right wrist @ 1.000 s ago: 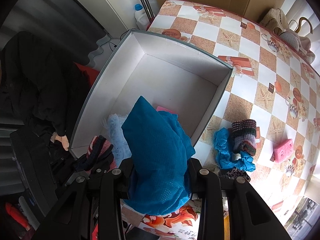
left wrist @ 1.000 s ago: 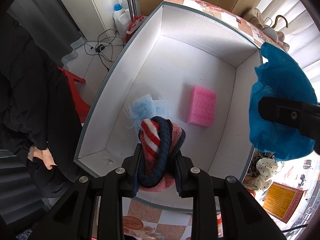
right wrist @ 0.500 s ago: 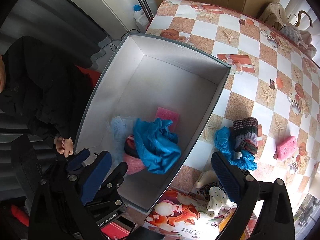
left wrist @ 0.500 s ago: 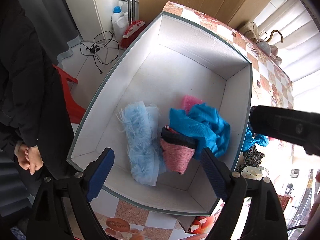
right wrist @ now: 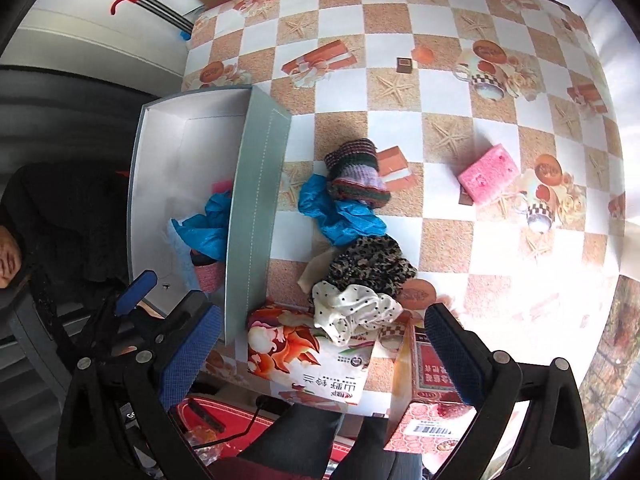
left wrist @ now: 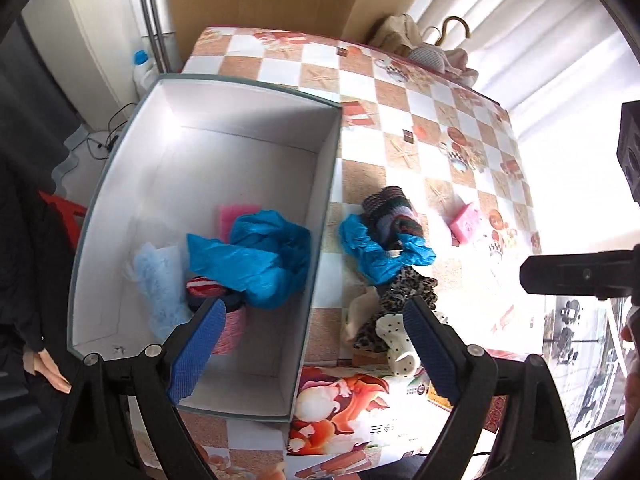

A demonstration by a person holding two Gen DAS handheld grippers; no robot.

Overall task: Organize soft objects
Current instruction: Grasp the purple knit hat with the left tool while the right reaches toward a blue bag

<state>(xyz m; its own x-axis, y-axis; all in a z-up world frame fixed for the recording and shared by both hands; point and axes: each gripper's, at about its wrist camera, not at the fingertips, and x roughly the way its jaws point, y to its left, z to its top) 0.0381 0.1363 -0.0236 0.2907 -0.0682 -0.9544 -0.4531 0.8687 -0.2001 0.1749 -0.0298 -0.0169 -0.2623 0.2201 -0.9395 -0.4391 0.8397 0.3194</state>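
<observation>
Both my grippers spread wide, nothing in either: left gripper (left wrist: 310, 344), right gripper (right wrist: 320, 354). Box (left wrist: 326, 208) already has blue cloth (left wrist: 256, 260), pink sponge (left wrist: 234, 216), knit bits. Between-grabs step, I reckon. On table (right wrist: 400, 96), beside box: striped knit (right wrist: 356, 172), leopard cloth (right wrist: 372, 264), dotted sock (right wrist: 352, 312), pink sponge (right wrist: 488, 172). Next: drop onto nearest pile, pinch one piece only.

The box (left wrist: 324, 184) looks like matt white card inside with a smooth grey-green outside. The blue cloth (left wrist: 260, 256) is thin and crinkled, the striped hat (right wrist: 356, 172) a ribbed knit, the pink sponge (right wrist: 488, 172) porous. The table (right wrist: 400, 32) wears glossy printed oilcloth.
</observation>
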